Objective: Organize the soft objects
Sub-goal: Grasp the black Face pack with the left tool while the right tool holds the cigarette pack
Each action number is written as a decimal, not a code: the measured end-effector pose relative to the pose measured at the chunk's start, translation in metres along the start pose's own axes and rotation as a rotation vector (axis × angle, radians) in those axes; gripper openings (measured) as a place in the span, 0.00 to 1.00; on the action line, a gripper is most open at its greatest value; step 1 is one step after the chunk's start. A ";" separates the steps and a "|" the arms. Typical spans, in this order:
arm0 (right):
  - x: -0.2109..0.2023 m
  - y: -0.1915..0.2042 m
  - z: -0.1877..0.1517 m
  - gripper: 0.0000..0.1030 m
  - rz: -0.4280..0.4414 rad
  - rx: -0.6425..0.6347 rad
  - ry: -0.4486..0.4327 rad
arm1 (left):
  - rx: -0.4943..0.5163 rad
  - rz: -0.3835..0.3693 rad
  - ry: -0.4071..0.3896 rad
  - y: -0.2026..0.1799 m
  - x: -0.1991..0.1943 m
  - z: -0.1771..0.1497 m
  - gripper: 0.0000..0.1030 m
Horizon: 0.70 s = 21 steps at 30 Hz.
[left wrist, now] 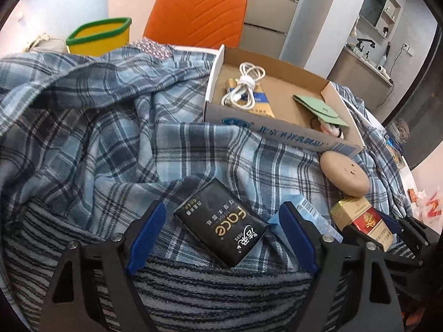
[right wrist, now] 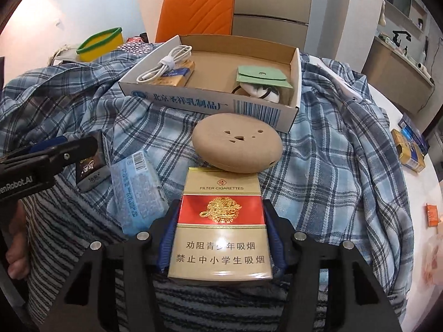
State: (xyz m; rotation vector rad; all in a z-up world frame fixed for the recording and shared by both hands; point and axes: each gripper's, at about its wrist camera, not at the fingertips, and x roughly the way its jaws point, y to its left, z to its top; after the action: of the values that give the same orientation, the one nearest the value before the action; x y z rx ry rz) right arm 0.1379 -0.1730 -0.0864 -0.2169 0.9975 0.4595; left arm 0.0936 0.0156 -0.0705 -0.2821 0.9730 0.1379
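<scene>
A black tissue pack (left wrist: 221,222) lies on the blue plaid shirt (left wrist: 110,127) between the wide-open fingers of my left gripper (left wrist: 221,218), not touched. My right gripper (right wrist: 220,221) is shut on a red and gold cigarette box (right wrist: 220,227), also seen in the left wrist view (left wrist: 360,221). A light blue tissue pack (right wrist: 138,191) lies left of it. A tan round cushion-like object (right wrist: 238,145) sits just beyond the box. A striped grey towel (left wrist: 193,290) lies nearest me. My left gripper also shows in the right wrist view (right wrist: 55,149).
An open cardboard box (right wrist: 210,102) behind holds a white cable (right wrist: 166,65), a cigarette pack, a green pouch (right wrist: 260,76) and a small white item. A yellow bin (right wrist: 101,43) and orange chair (right wrist: 196,11) stand behind. More packs (right wrist: 411,149) lie at right.
</scene>
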 end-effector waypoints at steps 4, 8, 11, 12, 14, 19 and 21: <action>-0.003 -0.001 -0.001 0.56 0.004 0.006 -0.008 | -0.014 0.005 0.035 0.002 0.007 0.000 0.67; -0.006 -0.002 -0.003 0.56 0.003 0.009 -0.015 | -0.011 0.036 0.018 0.005 0.003 0.000 0.43; -0.010 -0.003 -0.005 0.56 0.004 0.015 -0.020 | -0.007 0.025 0.023 0.008 0.002 0.001 0.32; -0.011 -0.003 -0.005 0.56 0.003 0.015 -0.021 | 0.000 0.027 0.023 0.008 0.001 0.001 0.32; -0.013 -0.004 -0.006 0.56 0.002 0.016 -0.025 | 0.008 0.024 0.021 0.008 -0.001 0.001 0.33; -0.019 -0.003 -0.008 0.56 -0.008 0.013 -0.041 | 0.004 -0.026 0.009 -0.001 -0.006 0.000 0.78; -0.021 -0.004 -0.008 0.56 -0.009 0.018 -0.046 | 0.015 -0.022 0.025 -0.007 -0.003 0.000 0.78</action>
State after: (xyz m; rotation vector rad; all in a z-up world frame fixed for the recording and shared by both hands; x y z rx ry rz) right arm 0.1238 -0.1851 -0.0732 -0.1937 0.9547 0.4448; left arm 0.0939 0.0092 -0.0667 -0.2814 0.9952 0.1068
